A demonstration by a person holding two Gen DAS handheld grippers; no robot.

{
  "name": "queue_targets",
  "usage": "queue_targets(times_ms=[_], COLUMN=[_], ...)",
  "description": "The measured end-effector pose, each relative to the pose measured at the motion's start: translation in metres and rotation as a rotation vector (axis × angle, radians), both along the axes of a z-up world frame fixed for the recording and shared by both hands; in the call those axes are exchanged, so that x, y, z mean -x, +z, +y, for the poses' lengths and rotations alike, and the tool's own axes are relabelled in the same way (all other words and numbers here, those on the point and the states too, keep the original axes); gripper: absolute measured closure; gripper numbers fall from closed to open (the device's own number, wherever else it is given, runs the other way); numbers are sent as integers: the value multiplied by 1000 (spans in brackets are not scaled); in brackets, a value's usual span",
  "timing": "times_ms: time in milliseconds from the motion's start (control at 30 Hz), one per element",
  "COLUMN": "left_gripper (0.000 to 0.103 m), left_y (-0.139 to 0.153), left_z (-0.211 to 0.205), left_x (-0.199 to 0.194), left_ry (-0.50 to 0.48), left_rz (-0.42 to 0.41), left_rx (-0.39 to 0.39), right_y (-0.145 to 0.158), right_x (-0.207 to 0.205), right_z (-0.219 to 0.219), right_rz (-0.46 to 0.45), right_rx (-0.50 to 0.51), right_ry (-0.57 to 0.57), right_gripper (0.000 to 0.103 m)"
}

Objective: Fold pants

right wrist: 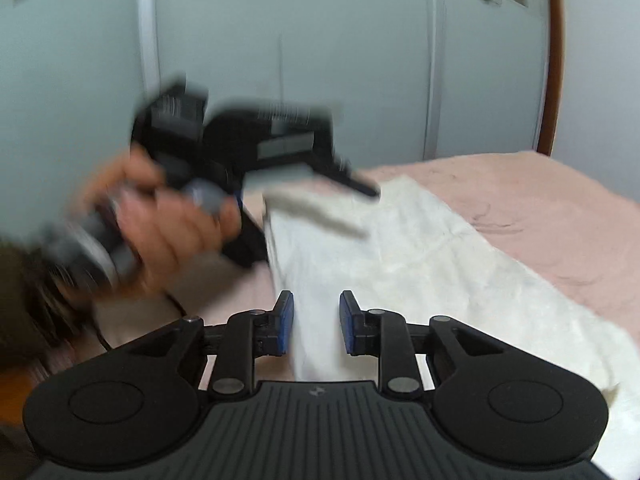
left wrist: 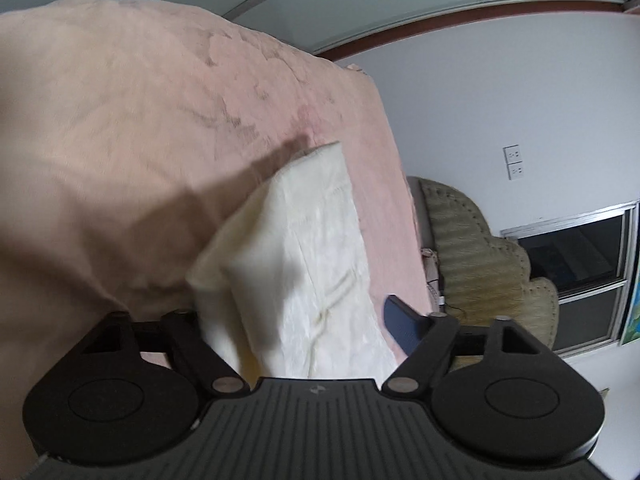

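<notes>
A fold of the white pants (right wrist: pixel 400 256) is being pinched up close by the right gripper (right wrist: pixel 316 322), fingers (right wrist: pixel 285 320) nearly clenched. The left gripper (left wrist: pixel 296 320) is being held spread around more fabric, released. Pants are lying across the pink bed (right wrist: pixel 560 208).

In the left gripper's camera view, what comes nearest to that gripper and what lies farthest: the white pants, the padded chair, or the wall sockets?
1. White pants: between the left gripper's fingers, on the pink bed.
2. Padded chair: right, beyond the bed's edge.
3. Wall sockets: far right, on the wall behind the chair.
</notes>
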State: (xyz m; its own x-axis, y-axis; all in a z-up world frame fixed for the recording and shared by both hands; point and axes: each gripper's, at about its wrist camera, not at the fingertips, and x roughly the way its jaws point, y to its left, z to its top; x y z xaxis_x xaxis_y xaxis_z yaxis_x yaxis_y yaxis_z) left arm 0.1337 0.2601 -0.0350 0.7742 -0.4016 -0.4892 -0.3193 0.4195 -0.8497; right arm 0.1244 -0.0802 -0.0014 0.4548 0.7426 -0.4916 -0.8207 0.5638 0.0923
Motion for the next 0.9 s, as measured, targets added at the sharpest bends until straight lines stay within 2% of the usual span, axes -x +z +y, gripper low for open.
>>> queue_targets(times_ms=[33,100,167,233,267,367,433,600,733,833,900], left_gripper=[46,60,71,86,88,90,91,91,90,90,90], left_y=[1,0,-1,-4,-5,6,27,95,130,141,144], left_z=[-1,-2,-2,7,9,3,-13,-80,-136,-180,-206], left_x=[-2,-5,-7,-8,-6,-1,1,23,35,40,42], left_ry=[-7,-17,-19,-22,-25,-45,-67,-151,-231,-273,-308], left_rz=[9,32,41,49,50,14,-37,-232,-357,-412,-444], left_rx=[-27,-68,-83,-88,-94,-182,-305,-641,-774,-861,-886], right_y=[2,3,-7,-25,-30,-22,-13,8,20,29,33], right_x=[-7,-23,-40,-56,-58,-66,-71,-76,-64,-54,-48], right_z=[-6,-7,7,20,23,20,9,-7,-30,-55,-76], right_rz=[21,15,34,97,97,109,97,17,-36,-103,-132], right_rx=[-37,-32,54,156,171,144,76,34,-18,-21,-24], right_ry=[-32,-94,-137,-132,-119,-100,-106,-149,-129,-137,-146], right_gripper=[79,79,79,79,79,78,78,74,73,73,72])
